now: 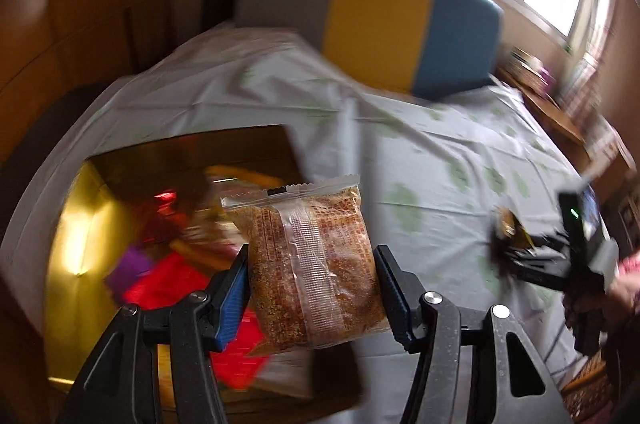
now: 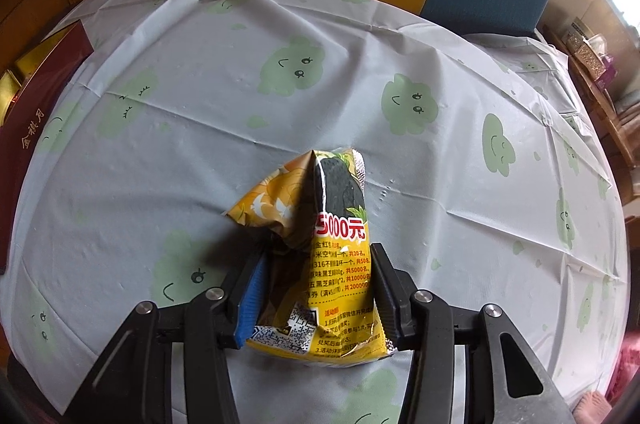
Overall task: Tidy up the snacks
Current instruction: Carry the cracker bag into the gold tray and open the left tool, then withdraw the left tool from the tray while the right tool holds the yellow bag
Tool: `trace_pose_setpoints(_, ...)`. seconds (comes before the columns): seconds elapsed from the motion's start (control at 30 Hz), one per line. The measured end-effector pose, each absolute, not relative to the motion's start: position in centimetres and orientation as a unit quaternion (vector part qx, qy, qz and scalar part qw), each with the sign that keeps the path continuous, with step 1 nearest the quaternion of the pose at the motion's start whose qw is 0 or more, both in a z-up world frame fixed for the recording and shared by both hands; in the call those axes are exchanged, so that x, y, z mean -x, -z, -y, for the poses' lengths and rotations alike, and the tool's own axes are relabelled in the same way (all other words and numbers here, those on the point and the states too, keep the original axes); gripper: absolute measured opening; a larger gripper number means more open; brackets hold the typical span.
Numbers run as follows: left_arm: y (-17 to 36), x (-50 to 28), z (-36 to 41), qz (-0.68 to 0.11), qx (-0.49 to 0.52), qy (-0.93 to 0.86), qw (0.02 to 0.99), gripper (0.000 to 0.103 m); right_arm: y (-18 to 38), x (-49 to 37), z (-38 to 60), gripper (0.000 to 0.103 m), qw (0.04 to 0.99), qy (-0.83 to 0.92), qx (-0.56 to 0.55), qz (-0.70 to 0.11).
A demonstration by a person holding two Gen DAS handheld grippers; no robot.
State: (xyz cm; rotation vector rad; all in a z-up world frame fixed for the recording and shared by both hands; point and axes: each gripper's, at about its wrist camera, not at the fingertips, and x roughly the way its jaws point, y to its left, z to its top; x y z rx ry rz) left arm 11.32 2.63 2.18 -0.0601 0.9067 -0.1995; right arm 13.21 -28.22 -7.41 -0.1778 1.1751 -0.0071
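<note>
The left tongs (image 1: pixel 312 284) are clenched on a clear packet of brown snack (image 1: pixel 312 264), pads pressed to its two sides, its long axis running straight out ahead of the tongs and its crimped end farthest out. Just to the left of the tongs and below them lies the open gold-lined box (image 1: pixel 80 244), with red and purple packets already inside. The packet hangs over the box's right edge, so the coming move likely turns on carrying it a little leftward before letting go.

Well to the right, the right tongs (image 2: pixel 316 288) grasp a yellow snack bag (image 2: pixel 320 252), crumpled between the pads and standing on the counter (image 2: pixel 440 184). The box (image 2: pixel 24 144) lies far off to their left.
</note>
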Motion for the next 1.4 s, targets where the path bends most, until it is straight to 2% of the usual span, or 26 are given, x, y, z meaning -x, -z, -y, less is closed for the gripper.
trace_pose_setpoints(0.13,-1.0,-13.1,-9.1,-0.463,0.073,0.025,0.883,0.059,7.5,-13.2,28.1,0.049,0.829,0.005,0.09,-0.552)
trace_pose_setpoints(0.33,1.5,-14.6,-14.3,-0.492,0.131,-0.026,0.86,0.059,7.4,-12.9,28.1,0.049,0.83,0.006,0.091,-0.55)
trace_pose_setpoints(0.9,4.9,-18.3,-14.1,-0.531,0.082,-0.029,0.843,0.06,7.4,-13.0,28.1,0.049,0.831,0.009,0.101,-0.546)
trace_pose_setpoints(1.1,3.5,-17.2,-14.2,-0.507,0.071,-0.043,0.858,0.062,7.4,-12.9,28.1,0.049,0.832,0.011,0.103,-0.546)
trace_pose_setpoints(1.2,2.4,-16.4,-14.1,-0.487,0.067,-0.046,0.87,0.067,7.4,-12.9,28.1,0.049,0.832,0.012,0.104,-0.545)
trace_pose_setpoints(1.4,1.6,-14.5,-13.5,-0.469,0.05,-0.062,0.88,0.064,7.4,-12.8,27.9,0.049,0.833,0.017,0.113,-0.542)
